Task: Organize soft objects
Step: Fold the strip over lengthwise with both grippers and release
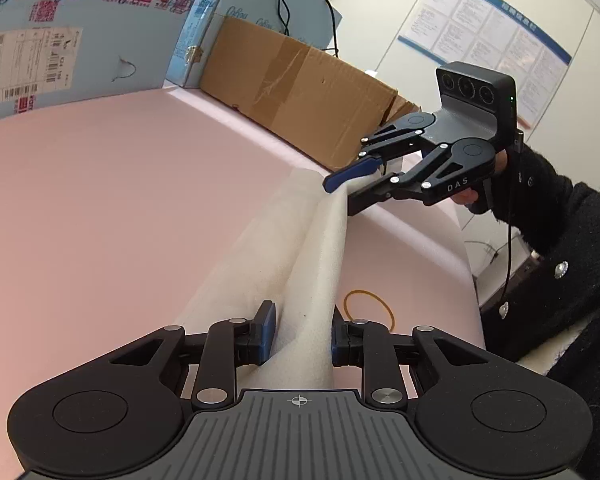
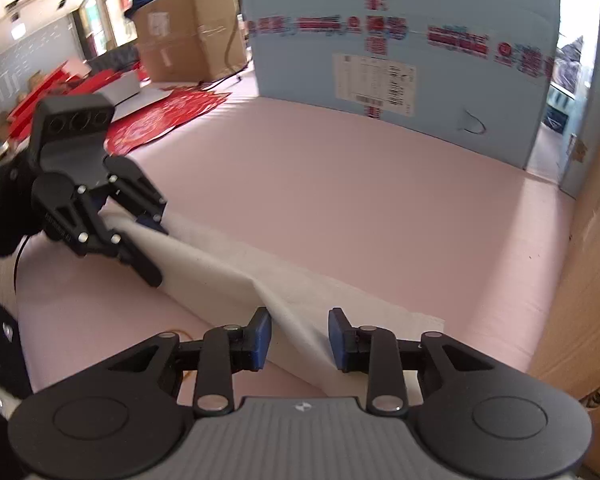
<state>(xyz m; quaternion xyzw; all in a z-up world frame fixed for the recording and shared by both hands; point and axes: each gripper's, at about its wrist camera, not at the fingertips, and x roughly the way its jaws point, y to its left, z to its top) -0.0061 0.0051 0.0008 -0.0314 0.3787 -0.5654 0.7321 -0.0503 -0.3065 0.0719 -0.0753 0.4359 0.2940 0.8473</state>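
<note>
In the left wrist view, the left gripper point(image 1: 303, 334) has its blue pads a little way apart, one on each side of a raised fold of the soft white foam sheet point(image 1: 308, 264). The pads look close to the fold, but it is hard to tell if they squeeze it. The sheet lies in a long strip on the flat pink foam mat point(image 1: 120, 208). Far along the strip, the right gripper point(image 1: 342, 190) sits at the sheet's other end, held by a hand in a black fuzzy sleeve point(image 1: 540, 200). A thin yellow rubber band point(image 1: 369, 309) lies on the mat just beside the sheet. A brown cardboard box point(image 1: 300, 92) and a big light blue box point(image 1: 80, 28) stand behind.

In the right wrist view, the right gripper point(image 2: 299, 338) has its pads apart, with the sheet point(image 2: 236, 268) running between them. The left gripper point(image 2: 148, 248) straddles the far end.
</note>
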